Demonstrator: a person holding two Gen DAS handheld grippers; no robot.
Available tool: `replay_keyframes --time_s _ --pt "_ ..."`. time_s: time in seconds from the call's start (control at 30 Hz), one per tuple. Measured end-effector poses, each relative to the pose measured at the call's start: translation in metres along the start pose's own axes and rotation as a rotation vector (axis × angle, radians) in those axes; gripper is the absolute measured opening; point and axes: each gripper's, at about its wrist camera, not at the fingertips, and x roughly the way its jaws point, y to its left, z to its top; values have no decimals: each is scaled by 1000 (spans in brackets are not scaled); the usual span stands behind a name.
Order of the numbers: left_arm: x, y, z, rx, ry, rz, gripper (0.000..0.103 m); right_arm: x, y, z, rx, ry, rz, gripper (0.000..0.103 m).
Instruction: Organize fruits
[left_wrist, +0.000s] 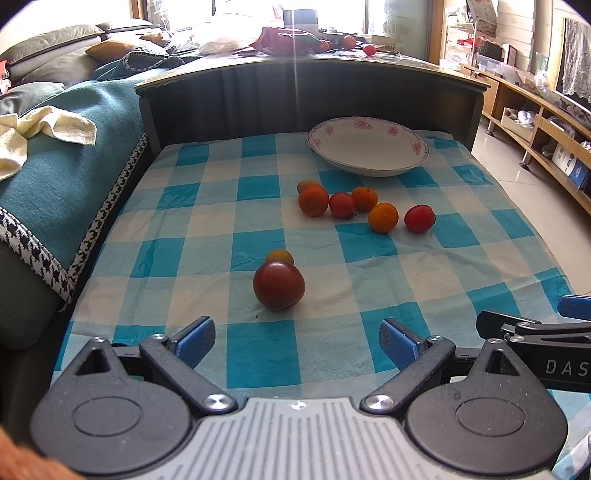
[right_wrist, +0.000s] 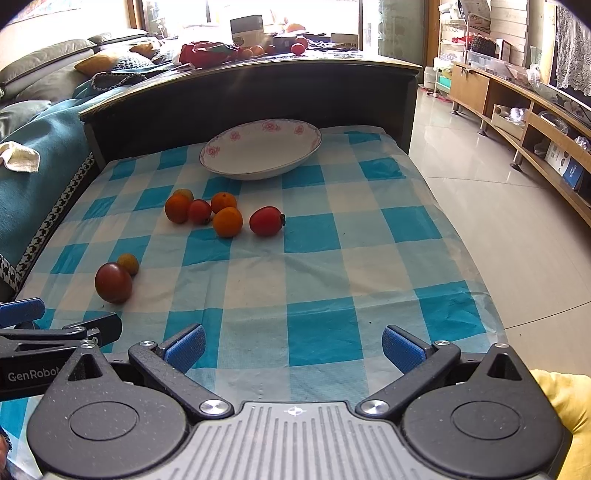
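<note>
Left gripper (left_wrist: 297, 341) wide open, empty | right gripper (right_wrist: 293, 343) wide open, empty | dark tomato (left_wrist: 279, 284) untouched

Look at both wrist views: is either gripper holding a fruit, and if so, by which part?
Nothing is held. The left gripper and right gripper both stand open over the checked cloth, and every fruit, including the nearest dark tomato, lies untouched.

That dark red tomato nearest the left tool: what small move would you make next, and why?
Probably ease the left gripper forward so its open fingers straddle the dark tomato. It lies closest, just ahead of them, the plate is bare, and no fruit is held yet.
</note>
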Motion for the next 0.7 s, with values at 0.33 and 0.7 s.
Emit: replay_keyframes --time_s 0.33,0.7 --pt "6 5 1 13 -21 -21 101 6 4 6 -9 17 8 96" --pt "30 10 12 78 -64 6 97 21 8 30 -59 13 62 90"
